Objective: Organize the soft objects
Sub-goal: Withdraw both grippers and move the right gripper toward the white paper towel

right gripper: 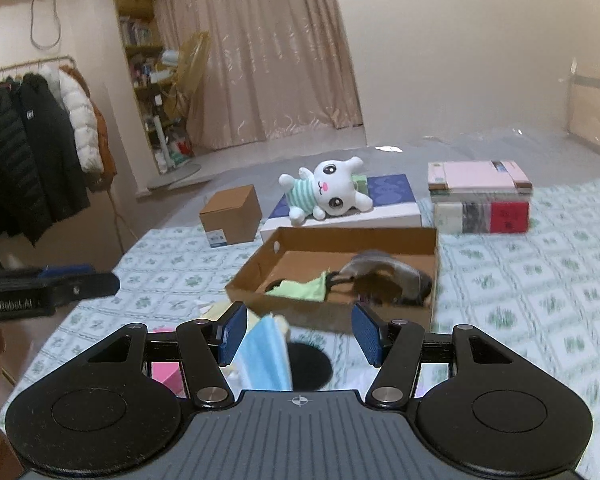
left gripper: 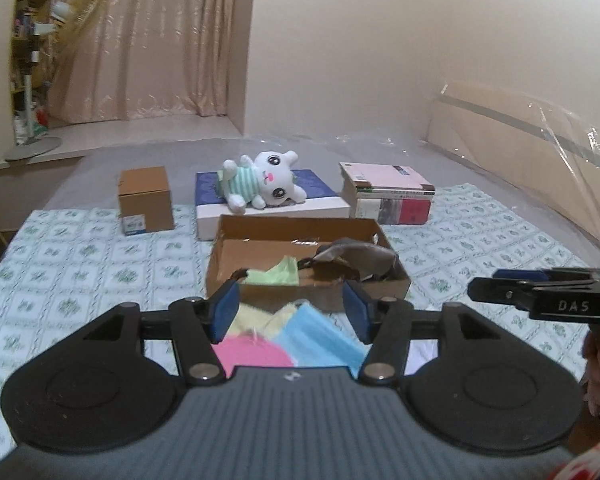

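An open cardboard box (left gripper: 300,292) (right gripper: 380,236) lies on the patterned bed cover. It holds a green cloth (left gripper: 278,274) (right gripper: 304,288) and a grey eye mask (left gripper: 360,258) (right gripper: 388,270). In front of it lie a blue face mask (left gripper: 320,340) (right gripper: 266,356), a pink cloth (left gripper: 252,350) and a yellow cloth (left gripper: 260,318). My left gripper (left gripper: 292,312) is open and empty above this pile. My right gripper (right gripper: 300,334) is open and empty over the blue mask. A white plush bunny (left gripper: 260,182) (right gripper: 328,192) lies on a blue-topped box behind.
A small brown carton (left gripper: 145,200) (right gripper: 232,214) stands at the back left. A stack of books (left gripper: 388,194) (right gripper: 480,202) stands at the back right. A black round object (right gripper: 312,366) lies by the blue mask. Coats (right gripper: 40,152) hang at the left.
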`<state>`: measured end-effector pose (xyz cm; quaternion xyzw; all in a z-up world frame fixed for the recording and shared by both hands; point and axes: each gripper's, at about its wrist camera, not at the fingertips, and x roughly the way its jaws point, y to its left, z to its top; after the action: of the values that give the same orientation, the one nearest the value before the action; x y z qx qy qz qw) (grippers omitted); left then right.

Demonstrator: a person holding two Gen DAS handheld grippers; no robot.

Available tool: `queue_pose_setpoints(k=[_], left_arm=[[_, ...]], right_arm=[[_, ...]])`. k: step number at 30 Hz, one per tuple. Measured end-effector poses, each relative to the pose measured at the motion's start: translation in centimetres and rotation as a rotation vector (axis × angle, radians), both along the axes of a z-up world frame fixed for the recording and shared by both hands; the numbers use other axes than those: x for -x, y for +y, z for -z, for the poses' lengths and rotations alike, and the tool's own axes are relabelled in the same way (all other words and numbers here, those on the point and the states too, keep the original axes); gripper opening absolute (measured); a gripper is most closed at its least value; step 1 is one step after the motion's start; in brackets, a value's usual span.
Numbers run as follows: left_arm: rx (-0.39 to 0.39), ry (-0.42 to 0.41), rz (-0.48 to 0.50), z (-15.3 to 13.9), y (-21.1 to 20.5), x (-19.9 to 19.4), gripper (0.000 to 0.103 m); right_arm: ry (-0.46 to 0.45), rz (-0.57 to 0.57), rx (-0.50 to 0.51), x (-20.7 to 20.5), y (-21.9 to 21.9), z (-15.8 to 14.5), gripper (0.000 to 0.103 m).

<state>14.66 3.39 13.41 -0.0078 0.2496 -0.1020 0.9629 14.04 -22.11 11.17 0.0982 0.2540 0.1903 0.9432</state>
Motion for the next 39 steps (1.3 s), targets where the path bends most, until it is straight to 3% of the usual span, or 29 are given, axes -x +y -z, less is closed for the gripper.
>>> queue_pose_setpoints(k=[9,14,26,39], left_arm=[[0.067,0.043,-0.108,4.0,0.5,6.8,0.068],[0.006,0.060,-0.147,6.2,0.3,8.6,0.074],[-0.002,0.152,-0.163,9.7,0.6,9.7,0.077],[-0.032,0.188,-0.163,11.2,0.7,9.1,0.077]], right_arm=[[0.112,-0.003,-0.050,5.8,-0.1,4.3,0.058],[0.143,-0.002,-0.048,7.4,0.2,6.0,0.058],[0.181,-0.012,-0.015,8.6,1.3,8.8,0.058],[0.243,-0.029,-0.012,8.3,2.2,11.1,0.058]])
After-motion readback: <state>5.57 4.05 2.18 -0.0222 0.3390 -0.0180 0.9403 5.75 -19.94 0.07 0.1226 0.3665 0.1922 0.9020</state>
